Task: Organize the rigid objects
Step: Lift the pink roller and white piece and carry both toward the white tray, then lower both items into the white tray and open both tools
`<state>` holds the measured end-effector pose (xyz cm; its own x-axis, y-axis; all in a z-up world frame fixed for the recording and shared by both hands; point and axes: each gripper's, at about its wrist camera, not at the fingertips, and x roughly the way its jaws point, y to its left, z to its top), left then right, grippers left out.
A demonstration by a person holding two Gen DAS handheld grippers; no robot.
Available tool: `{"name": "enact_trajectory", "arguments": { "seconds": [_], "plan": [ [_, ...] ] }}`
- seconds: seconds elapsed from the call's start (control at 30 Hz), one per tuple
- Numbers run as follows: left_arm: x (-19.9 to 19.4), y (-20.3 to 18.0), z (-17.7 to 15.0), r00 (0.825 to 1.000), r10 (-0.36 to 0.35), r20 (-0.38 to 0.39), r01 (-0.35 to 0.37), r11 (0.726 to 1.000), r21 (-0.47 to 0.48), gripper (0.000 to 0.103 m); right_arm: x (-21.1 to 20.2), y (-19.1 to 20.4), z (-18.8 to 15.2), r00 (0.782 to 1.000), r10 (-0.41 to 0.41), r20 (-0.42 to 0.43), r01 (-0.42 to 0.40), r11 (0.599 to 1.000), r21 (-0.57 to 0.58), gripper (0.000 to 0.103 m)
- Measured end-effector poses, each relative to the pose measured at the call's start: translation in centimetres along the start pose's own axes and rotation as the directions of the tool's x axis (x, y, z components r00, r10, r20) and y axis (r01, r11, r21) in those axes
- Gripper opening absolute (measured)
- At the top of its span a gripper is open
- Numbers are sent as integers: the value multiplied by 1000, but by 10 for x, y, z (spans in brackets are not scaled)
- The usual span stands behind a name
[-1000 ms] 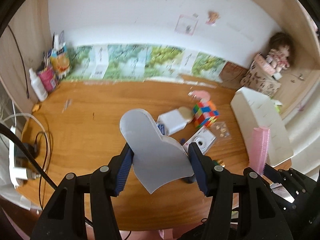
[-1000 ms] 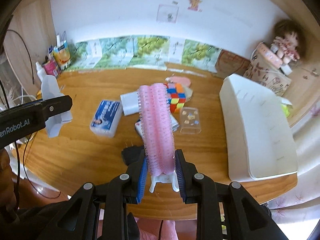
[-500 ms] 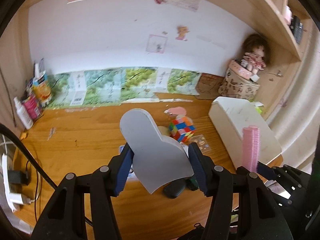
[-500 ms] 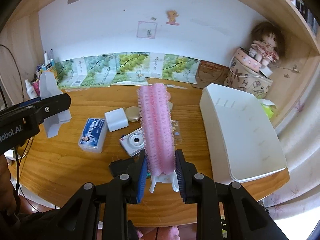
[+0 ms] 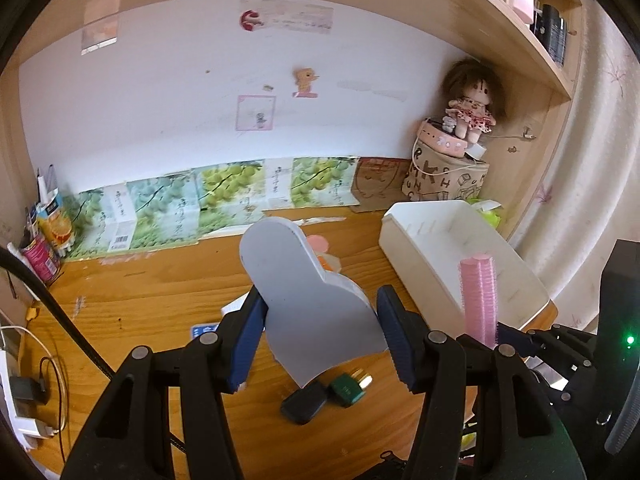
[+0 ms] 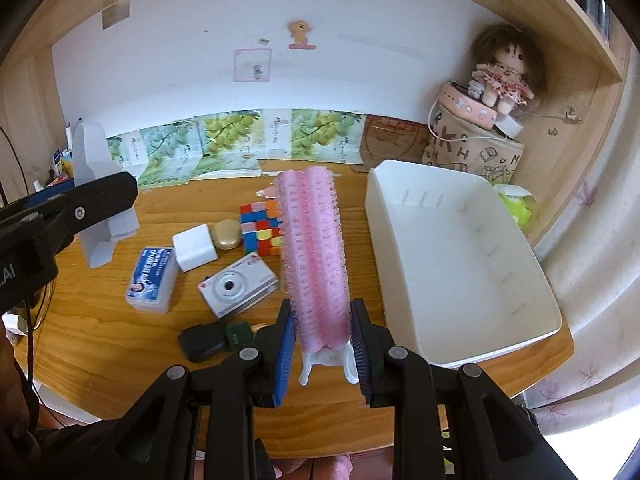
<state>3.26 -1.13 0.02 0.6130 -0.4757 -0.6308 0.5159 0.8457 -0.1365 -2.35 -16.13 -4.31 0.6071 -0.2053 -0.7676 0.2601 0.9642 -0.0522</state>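
Two handheld grippers are loaded at once, both raised above a wooden desk (image 6: 100, 360). The right gripper (image 6: 322, 354) is clamped on a pink bristly hair roller (image 6: 314, 256), which sticks up and away from the jaws; only its lower end and white plastic clip sit between the blue pads. Just to the right of this gripper, and reaching away from it, lies an empty white bin (image 6: 460, 344), the likely destination. Left of and beyond the roller lie a small camera (image 6: 238, 288), a colour cube (image 6: 262, 228), a white block (image 6: 195, 247), a gold oval case (image 6: 227, 233) and a blue-labelled box (image 6: 151, 280). Near the left jaw rest a black fob (image 6: 202, 342) and a green plug (image 6: 239, 335).

The left gripper (image 5: 320, 338) is closed on a pale grey curved plastic piece (image 5: 304, 300), held by its side edges, with the rounded top rising ahead of the jaws. The bin stands off to its right.

Risks, as a judgement: the roller is held low and its bristles are soft, so a quick swing could tilt or slip it before it is over the bin. The grey piece has smooth edges and could pivot between the pads. Both grippers head for the same bin and could collide at its near rim, or one could release early, over the desk edge.
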Motion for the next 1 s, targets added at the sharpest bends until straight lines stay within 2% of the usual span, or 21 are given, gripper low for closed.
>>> {"name": "enact_trajectory", "arguments": {
  "seconds": [0.5,1.0],
  "plan": [
    [50,-90,27,999,44,-9,-44,999,0,60,36,-105,31,999,40,-20,-40,999,-30,27],
    [101,-164,42,994,96,-54,-99,994,-54,60,78,-183,54,993,99,-65,-106,988,-112,27]
  ]
}}
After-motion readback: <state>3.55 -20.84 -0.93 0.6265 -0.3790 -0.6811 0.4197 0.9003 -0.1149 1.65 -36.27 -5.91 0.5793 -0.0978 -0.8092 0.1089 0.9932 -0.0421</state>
